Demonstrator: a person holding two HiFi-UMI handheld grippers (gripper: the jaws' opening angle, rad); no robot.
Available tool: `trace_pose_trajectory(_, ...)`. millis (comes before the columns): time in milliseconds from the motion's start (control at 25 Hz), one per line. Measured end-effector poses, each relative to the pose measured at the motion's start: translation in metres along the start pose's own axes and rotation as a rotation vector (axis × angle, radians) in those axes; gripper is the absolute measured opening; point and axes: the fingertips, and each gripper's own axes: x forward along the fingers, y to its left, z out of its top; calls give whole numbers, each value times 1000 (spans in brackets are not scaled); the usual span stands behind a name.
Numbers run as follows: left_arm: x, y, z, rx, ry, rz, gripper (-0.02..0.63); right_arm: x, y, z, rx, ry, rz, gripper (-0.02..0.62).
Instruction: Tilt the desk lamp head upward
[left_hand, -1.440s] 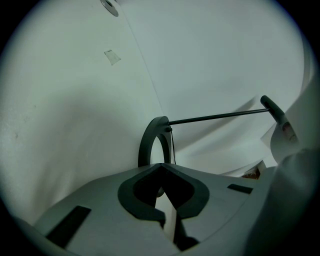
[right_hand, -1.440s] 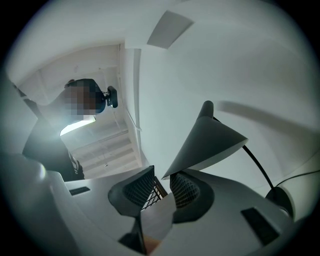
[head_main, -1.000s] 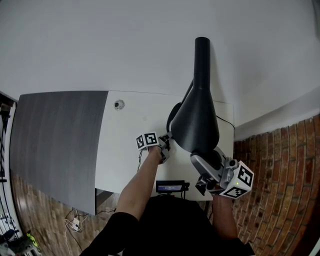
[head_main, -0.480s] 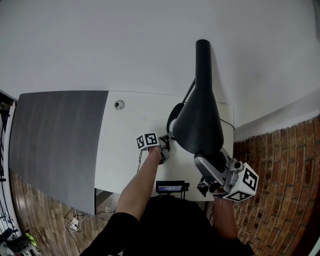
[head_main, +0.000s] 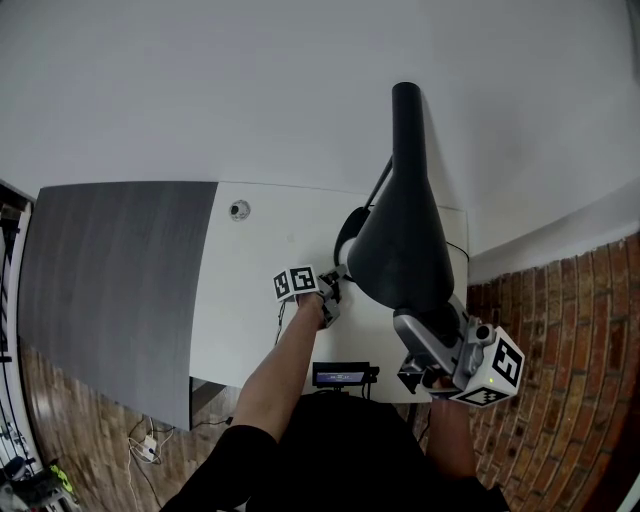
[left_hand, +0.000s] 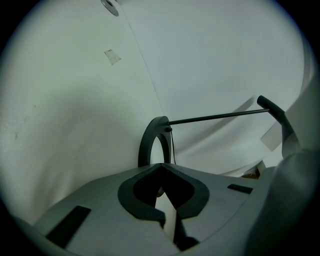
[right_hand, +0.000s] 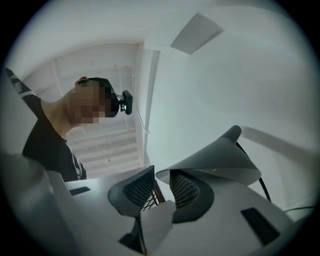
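We see a white table (head_main: 260, 300) standing against a pale wall (head_main: 200, 90), with a dark grey panel (head_main: 110, 270) at its left and a brick-patterned floor (head_main: 560, 330) to the right. On the table's far right part stands the lamp. Its black cone-shaped lamp head (head_main: 400, 240) reaches from the wall toward us and covers much of that corner.

Compared with a second ago, the cone's wide rim has swung a little to the near right. The right gripper (head_main: 412, 325) has gone with it, while the left gripper (head_main: 333, 293) has not stirred. We judge the upward tilt under way and not yet finished.

In the right gripper view, the right gripper (right_hand: 161, 187) has its jaws pinching the thin rim of the cone (right_hand: 215, 160). In the left gripper view, the left gripper (left_hand: 161, 170) has its jaws drawn together at the tips. They sit over the near edge of the black ring-shaped lamp base (left_hand: 148, 145), which looks caught in their notch.

A thin black rod (left_hand: 220, 116) runs right from the ring.

For room, the table's right edge lies close beside the lamp and the wall is just behind the cone's narrow end. The free way is up toward us, where the person (right_hand: 47, 145) leans over. A small black display unit (head_main: 340, 375) sits at the near edge.
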Motion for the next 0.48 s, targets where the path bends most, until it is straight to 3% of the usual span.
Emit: trace_pose_trajectory(480,-1,-1,0,0,-1,-1,12,7,8,17,-49,-15,21,103)
